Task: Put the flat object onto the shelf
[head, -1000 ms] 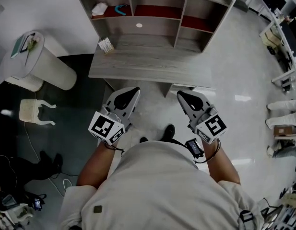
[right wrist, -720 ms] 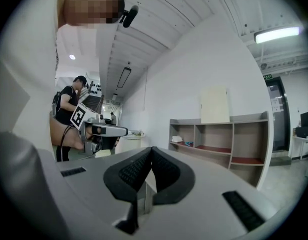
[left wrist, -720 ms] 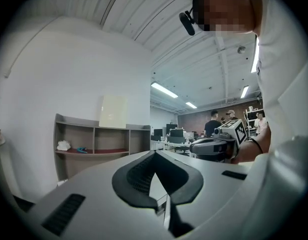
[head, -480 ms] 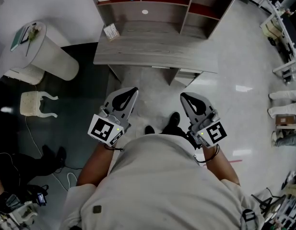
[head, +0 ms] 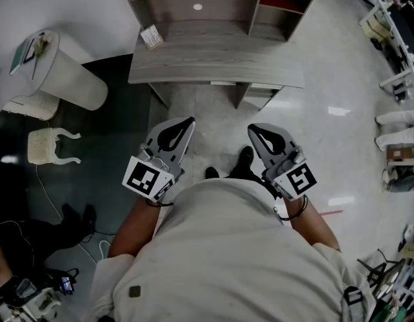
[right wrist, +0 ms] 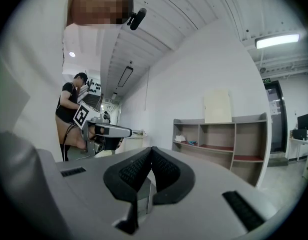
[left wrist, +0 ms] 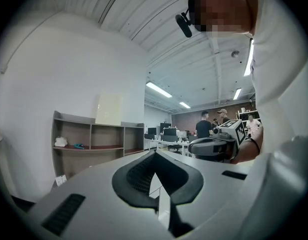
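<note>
Grey shelf point(left wrist: 99, 136) top — pale cream flat board point(left wrist: 109, 109), upright.

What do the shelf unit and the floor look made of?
The shelf unit looks like grey wood-grain board, probably laminate, with a matte finish and streaky grain. The floor is pale and glossy, perhaps tile or a polished coating, and it reflects the ceiling lights.

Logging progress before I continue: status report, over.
Left gripper shut, empty; right gripper shut, empty. Flat board upright atop shelf. White bin beside shelf, not blocking.
</note>
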`<action>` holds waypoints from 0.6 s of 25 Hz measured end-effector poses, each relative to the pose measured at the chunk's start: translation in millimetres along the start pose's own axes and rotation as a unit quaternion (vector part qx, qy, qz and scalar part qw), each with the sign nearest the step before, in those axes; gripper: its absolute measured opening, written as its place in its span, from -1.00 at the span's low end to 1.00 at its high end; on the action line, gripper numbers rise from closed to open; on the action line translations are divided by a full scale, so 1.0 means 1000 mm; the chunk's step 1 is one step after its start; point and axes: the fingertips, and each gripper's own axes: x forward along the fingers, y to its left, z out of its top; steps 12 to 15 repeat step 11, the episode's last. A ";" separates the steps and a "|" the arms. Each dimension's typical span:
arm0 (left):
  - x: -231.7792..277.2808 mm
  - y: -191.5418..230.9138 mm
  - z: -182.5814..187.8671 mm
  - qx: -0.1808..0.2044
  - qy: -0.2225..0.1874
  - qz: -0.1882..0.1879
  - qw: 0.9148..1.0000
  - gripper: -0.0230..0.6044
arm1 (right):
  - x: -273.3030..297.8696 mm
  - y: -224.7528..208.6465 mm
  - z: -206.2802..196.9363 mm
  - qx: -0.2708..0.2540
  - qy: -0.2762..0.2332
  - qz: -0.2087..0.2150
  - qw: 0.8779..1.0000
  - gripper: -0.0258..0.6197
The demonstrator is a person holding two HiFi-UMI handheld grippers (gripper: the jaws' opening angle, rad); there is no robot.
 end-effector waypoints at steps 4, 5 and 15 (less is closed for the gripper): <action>0.000 -0.001 -0.001 -0.002 -0.001 -0.003 1.000 -0.88 | 0.003 0.004 0.000 0.003 0.008 0.001 1.000 -0.86; 0.000 -0.002 -0.001 -0.002 -0.002 -0.004 1.000 -0.88 | 0.003 0.004 0.001 -0.002 0.002 0.003 1.000 -0.86; 0.005 -0.004 0.004 0.003 -0.011 -0.010 1.000 -0.88 | 0.003 0.002 0.005 -0.013 -0.006 0.006 1.000 -0.86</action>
